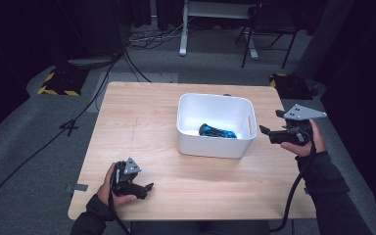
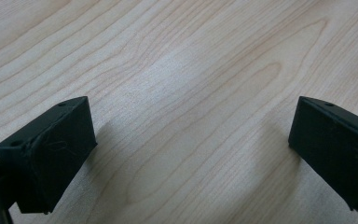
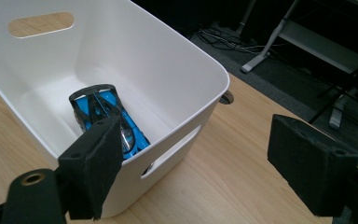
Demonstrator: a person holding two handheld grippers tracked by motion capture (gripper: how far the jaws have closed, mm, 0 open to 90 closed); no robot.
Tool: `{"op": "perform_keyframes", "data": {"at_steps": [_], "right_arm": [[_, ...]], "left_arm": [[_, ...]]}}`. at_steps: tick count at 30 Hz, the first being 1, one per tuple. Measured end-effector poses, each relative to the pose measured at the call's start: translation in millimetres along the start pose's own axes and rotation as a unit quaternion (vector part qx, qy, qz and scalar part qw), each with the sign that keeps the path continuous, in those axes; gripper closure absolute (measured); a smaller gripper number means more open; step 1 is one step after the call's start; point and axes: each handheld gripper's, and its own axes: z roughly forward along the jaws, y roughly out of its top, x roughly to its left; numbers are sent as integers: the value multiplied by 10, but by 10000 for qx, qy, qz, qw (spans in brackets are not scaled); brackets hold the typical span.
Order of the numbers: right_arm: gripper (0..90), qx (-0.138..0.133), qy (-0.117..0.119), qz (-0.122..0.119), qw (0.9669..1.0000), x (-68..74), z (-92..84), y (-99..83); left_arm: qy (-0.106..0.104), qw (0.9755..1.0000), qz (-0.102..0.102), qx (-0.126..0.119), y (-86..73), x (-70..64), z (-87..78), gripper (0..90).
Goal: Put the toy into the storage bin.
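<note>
My right gripper [image 1: 269, 128]: jaws stood apart, empty, just beside white bin [image 1: 191, 142] | my left gripper [image 1: 148, 188]: jaws wide, empty, over table [image 1: 142, 112] | blue toy car [image 1: 217, 132]: lay inside bin.

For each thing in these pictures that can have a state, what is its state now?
White bin: upright on the table, top open, no lid.
Blue toy car: lying on the bin's floor, not held.
Left gripper: jaws open, nothing between them, low over bare wood.
Right gripper: jaws open, nothing between them, beside the bin's handle side.
Table: carries the bin.
</note>
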Motion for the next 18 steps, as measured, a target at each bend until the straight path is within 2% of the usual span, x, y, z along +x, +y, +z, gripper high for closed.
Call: {"op": "perform_keyframes", "data": {"at_steps": [10, 15, 16, 18], "right_arm": [[187, 9, -64, -30, 10000, 34, -77, -107], [187, 33, -49, -126, 9999, 49, -90, -161], [186, 16, -48, -50, 10000, 68, -87, -173], [185, 25, -41, -75, 10000, 72, -89, -194]], "left_arm": [[4, 10000, 6, 1, 0, 1, -1, 6], [3, 10000, 6, 2, 0, 1, -1, 6], [4, 10000, 6, 1, 0, 1, 0, 6], [3, 10000, 5, 2, 0, 1, 0, 6]]}}
